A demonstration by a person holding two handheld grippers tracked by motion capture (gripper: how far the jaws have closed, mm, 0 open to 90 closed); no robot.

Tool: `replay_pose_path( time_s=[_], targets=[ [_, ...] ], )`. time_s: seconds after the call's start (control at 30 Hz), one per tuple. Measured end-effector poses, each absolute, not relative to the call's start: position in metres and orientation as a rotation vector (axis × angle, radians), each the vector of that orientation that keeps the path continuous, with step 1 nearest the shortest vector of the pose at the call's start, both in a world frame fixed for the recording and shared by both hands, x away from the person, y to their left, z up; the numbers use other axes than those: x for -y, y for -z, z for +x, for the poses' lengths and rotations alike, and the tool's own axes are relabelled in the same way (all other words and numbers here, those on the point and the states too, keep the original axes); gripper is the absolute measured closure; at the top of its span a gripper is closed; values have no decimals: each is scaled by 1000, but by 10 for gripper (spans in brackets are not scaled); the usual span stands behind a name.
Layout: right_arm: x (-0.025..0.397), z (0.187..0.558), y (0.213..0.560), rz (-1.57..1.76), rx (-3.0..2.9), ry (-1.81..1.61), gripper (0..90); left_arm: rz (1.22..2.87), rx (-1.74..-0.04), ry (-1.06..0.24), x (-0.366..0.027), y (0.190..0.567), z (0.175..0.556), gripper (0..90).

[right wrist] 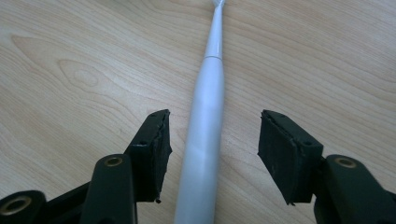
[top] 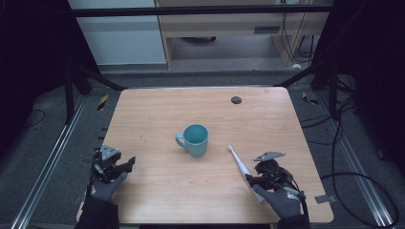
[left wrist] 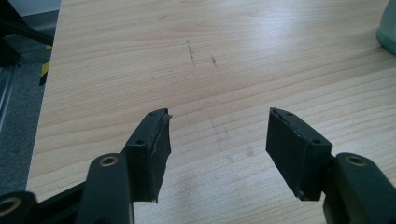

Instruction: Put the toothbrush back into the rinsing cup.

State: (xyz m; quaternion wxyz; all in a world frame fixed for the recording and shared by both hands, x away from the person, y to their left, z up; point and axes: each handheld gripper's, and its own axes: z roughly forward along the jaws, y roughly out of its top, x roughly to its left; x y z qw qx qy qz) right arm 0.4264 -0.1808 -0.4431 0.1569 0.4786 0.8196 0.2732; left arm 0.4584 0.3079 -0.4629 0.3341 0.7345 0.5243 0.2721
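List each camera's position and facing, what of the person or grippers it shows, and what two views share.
High view: above the person's side, looking forward and down on the table, mug and toothbrush; gloved hands with left gripper and right gripper.
Left gripper view: rides the left gripper, facing bare tabletop; jaws apart.
Right gripper view: rides the right gripper, looking along the toothbrush between its open jaws.
Shared: the toothbrush, in the high and right gripper views.

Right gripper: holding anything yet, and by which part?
Nothing held. The right gripper is open, its jaws either side of the toothbrush handle, not touching. The left gripper is open over the table.
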Motion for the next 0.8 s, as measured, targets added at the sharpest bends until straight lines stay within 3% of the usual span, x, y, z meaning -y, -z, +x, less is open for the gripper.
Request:
replay_pose_path(
  time_s=[0.8],
  targets=[
    [164, 450, 456, 1461, -2500, -531, 496, 1933, -1368, -696, -308, 465, 460, 389]
  ],
)
